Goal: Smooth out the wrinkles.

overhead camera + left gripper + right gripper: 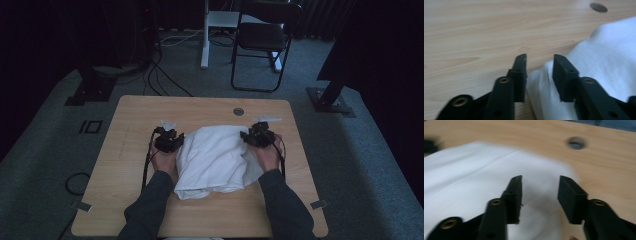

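high view overhead, facing forward; claw views close on cloth (216,157)

A white cloth (215,157) lies crumpled and loosely folded in a soft heap on the middle of the table (its near edge bunched into a thick roll), spreading from the left to the right, its far edge smoother and flatter.

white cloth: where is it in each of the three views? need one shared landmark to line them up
High view: white cloth lies mid-table between the left claw and right claw.
Left gripper view: cloth fills the right side and runs down between the open jaws.
Right gripper view: cloth covers the left and centre, beneath the open jaws, blurred.
Shared landmark: the round hole in the table top, seen at top right in both gripper views.
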A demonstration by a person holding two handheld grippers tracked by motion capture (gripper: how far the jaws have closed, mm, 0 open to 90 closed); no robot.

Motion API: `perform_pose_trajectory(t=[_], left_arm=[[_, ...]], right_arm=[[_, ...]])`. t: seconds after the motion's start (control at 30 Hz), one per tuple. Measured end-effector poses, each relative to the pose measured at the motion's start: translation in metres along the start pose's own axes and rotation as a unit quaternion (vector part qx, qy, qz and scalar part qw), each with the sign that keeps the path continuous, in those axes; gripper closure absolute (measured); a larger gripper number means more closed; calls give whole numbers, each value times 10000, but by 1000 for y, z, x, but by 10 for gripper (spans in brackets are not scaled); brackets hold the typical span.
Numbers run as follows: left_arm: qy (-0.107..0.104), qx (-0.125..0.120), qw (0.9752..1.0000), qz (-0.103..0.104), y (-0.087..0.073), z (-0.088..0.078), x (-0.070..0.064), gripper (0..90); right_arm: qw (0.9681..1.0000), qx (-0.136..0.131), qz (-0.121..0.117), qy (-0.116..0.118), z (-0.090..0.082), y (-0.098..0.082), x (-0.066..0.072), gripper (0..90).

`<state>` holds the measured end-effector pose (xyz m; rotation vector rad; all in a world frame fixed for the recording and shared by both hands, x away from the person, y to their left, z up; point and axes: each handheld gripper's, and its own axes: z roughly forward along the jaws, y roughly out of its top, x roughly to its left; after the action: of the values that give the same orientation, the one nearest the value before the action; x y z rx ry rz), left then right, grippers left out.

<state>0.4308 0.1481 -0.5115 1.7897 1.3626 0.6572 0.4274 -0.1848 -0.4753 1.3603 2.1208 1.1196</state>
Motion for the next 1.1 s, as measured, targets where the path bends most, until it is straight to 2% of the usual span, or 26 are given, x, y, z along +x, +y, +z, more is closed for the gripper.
perform_pose_trajectory(t=[0.07,0.17,0.23,0.27,0.33,0.37,0.4,0.43,0.47,0.53,0.6,0.67,0.77,0.8,0.9,0.93,0.97,1.0,1.03,1.07,1.1], left_arm=[[-94,-193,9997,67,1,-14,-3,617],[-342,-400,9984,223,2,-32,-13,607],[-658,-464,9961,371,1,-40,-23,601],[-823,-432,9946,453,1,-41,-30,597],[-1025,-328,9923,607,-1,-40,-44,593],[-1116,-279,9909,703,-3,-37,-51,593],[-1111,-189,9897,881,-5,-34,-58,594],[-995,-76,9890,1089,-9,-28,-64,602],[-916,25,9883,1216,-12,-22,-69,614],[-913,178,9877,1255,-19,-12,-72,628],[-999,184,9883,1142,-22,-7,-70,628],[-978,199,9882,1163,-22,-5,-71,630],[-884,226,9883,1222,-21,-2,-74,633],[-855,229,9883,1245,-21,-2,-74,634],[-775,223,9882,1301,-20,2,-74,633],[-749,214,9887,1283,-19,2,-73,633],[-763,196,9889,1258,-19,3,-71,632],[-771,194,9888,1262,-18,4,-70,630],[-775,174,9885,1283,-17,4,-69,629],[-744,178,9882,1326,-16,5,-69,625],[-700,184,9879,1374,-15,7,-69,623]], right_arm=[[9993,23,-294,234,-14,-17,18,487],[9974,158,-495,500,-27,-41,32,434],[9958,382,-609,560,-25,-52,38,387],[9949,511,-662,566,-22,-56,40,381],[9917,876,-664,660,-11,-61,40,385],[9897,1042,-661,732,-6,-63,40,440],[9875,1145,-659,863,-3,-65,39,565],[9856,1217,-694,946,-2,-66,38,684],[9848,1259,-789,899,-4,-66,38,767],[9852,1234,-924,754,-15,-62,35,836],[9881,1070,-875,676,-30,-57,27,845],[9913,895,-777,576,-45,-53,17,851],[9951,744,-618,190,-58,-56,1,834],[9951,782,-599,84,-59,-60,-2,833],[9911,1141,-671,-161,-46,-75,-6,846],[9874,1300,-756,-487,-40,-80,-8,832],[9846,1389,-772,-727,-34,-83,-11,779],[9882,1297,-530,-613,-33,-85,-18,695],[9911,1115,-430,-591,-35,-84,-19,655],[9937,886,-409,-556,-39,-82,-19,620],[9967,551,-416,-435,-45,-78,-17,576]])
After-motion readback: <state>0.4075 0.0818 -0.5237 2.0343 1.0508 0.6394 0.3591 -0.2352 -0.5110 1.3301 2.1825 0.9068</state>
